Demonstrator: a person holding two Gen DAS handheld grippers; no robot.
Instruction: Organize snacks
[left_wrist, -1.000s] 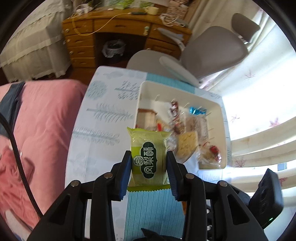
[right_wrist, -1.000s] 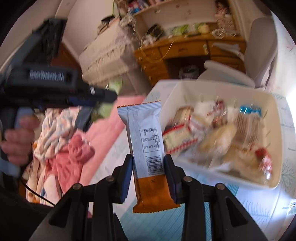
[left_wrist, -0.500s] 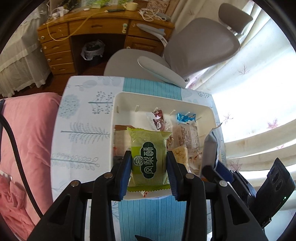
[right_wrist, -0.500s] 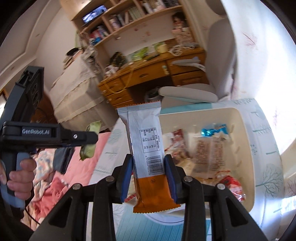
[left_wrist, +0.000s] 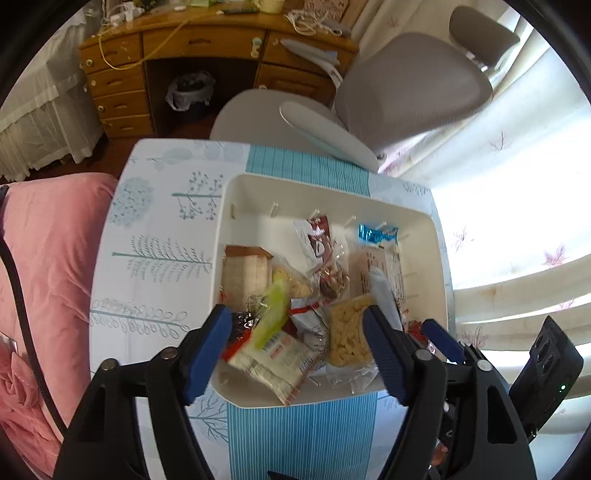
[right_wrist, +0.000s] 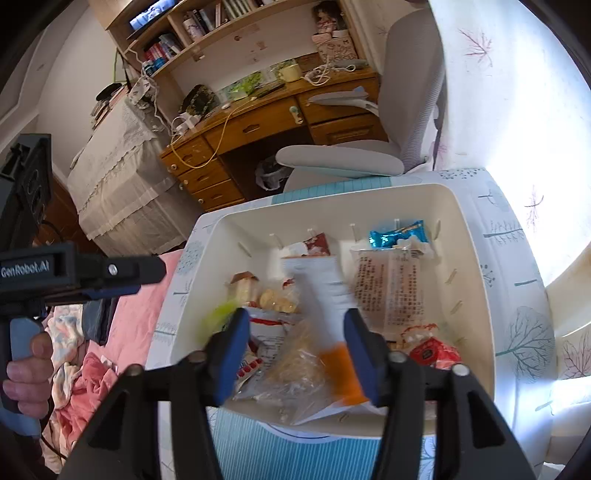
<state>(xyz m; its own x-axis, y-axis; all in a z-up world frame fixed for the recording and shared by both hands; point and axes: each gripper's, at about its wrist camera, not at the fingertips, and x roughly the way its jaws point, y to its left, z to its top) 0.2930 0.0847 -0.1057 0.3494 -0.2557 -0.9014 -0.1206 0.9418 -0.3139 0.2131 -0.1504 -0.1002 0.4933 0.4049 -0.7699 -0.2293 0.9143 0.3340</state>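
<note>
Snacks: a mixed heap of wrapped packets lying in a white bin (left_wrist: 229, 206) that sits on a small table (left_wrist: 147, 229) with a tree-print cloth, placed there so loose items are gathered in one holder.

Green packet (left_wrist: 271, 314): blurred, tilted, in mid-drop above the heap at the bin's 7 o'clock corner. It lies between the pads of the left gripper (left_wrist: 295, 332) but touches neither; the jaws have just been opening and stand spread, evidently to let it fall.

White-and-orange bar (right_wrist: 325, 321): blurred, slanting down into the near middle of the bin. It sits between the pads of the right gripper (right_wrist: 293, 347), whose jaws have also just been opening; its orange end lies close to the right pad, and whether they touch cannot be told. I judge it released.

Blue packet (right_wrist: 397, 232): at the bin's 1 o'clock corner. Red packet (right_wrist: 434, 350): at 4 o'clock.

Both grippers point down over the near rim, so drops land inside.

Hand (right_wrist: 26, 373): at 8 o'clock in the right view, around the left tool's grip.
</note>
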